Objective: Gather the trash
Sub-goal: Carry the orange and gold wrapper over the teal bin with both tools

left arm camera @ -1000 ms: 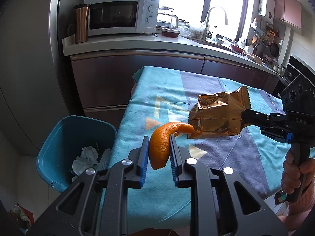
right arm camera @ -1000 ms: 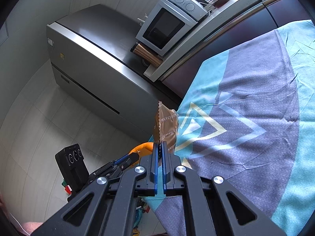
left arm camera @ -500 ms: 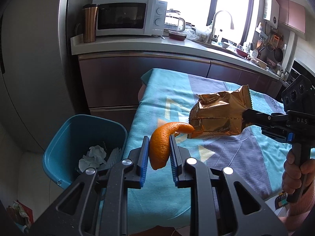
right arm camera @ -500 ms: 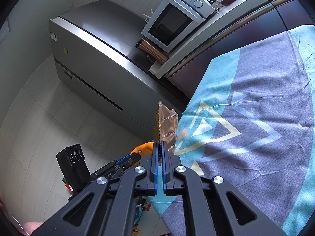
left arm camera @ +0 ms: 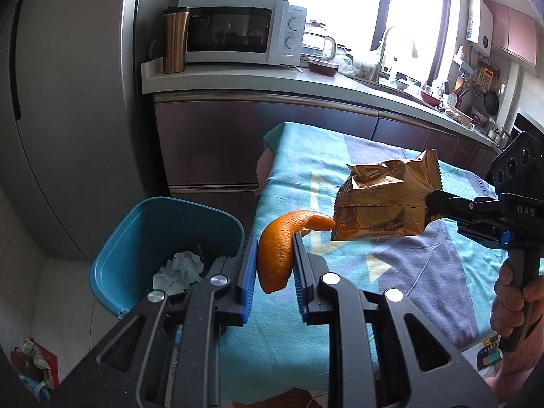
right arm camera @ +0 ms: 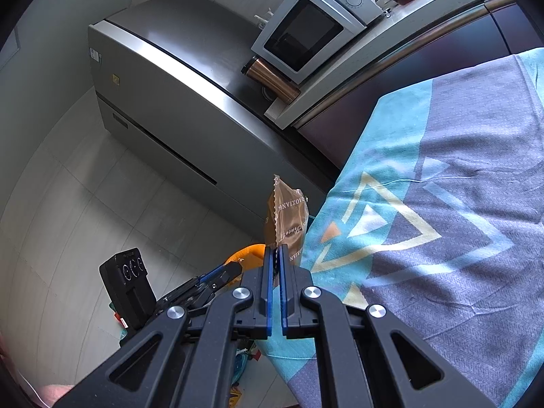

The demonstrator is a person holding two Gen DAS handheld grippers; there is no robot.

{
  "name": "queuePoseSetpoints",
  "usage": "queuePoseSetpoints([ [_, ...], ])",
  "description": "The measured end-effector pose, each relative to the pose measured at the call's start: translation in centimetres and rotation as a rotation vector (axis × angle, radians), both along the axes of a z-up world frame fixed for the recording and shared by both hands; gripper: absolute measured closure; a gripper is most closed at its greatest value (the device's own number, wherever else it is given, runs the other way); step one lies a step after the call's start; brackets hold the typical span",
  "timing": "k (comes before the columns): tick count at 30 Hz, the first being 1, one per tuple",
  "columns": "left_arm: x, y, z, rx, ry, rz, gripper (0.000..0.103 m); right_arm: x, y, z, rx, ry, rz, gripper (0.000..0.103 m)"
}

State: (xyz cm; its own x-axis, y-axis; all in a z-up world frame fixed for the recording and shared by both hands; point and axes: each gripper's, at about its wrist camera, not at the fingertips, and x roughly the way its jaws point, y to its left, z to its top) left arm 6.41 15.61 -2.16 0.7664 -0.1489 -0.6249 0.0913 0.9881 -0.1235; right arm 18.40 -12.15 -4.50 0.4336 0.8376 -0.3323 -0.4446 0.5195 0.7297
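My left gripper (left arm camera: 274, 244) is shut on a curved orange peel (left arm camera: 282, 248) and holds it above the table's left edge, just right of a blue trash bin (left arm camera: 112, 261) on the floor. The bin holds crumpled white paper (left arm camera: 180, 268). My right gripper (right arm camera: 276, 251) is shut on a gold snack wrapper (right arm camera: 287, 217), held in the air above the table. In the left wrist view the wrapper (left arm camera: 384, 200) hangs just right of the peel, with the right gripper (left arm camera: 431, 204) at its right edge. In the right wrist view the peel (right arm camera: 248, 253) shows left of the wrapper.
A table under a teal and grey patterned cloth (left arm camera: 425, 272) fills the right. Behind it runs a kitchen counter (left arm camera: 272, 81) with a microwave (left arm camera: 234, 35) and a copper tumbler (left arm camera: 175, 39). A steel fridge (left arm camera: 68, 102) stands left of the bin.
Both grippers have drifted left toward the bin with their loads; the bin sits closer to the middle of the left wrist view. Both grips are unchanged.
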Motion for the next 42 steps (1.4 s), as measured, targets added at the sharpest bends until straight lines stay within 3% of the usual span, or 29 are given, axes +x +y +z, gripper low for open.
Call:
queuePoseSetpoints([
  [42,-0.8,5.5,0.1,0.002,-0.006,0.134,0.083,2.2,7.1,0.7,-0.048,0.003,0.121,0.100],
])
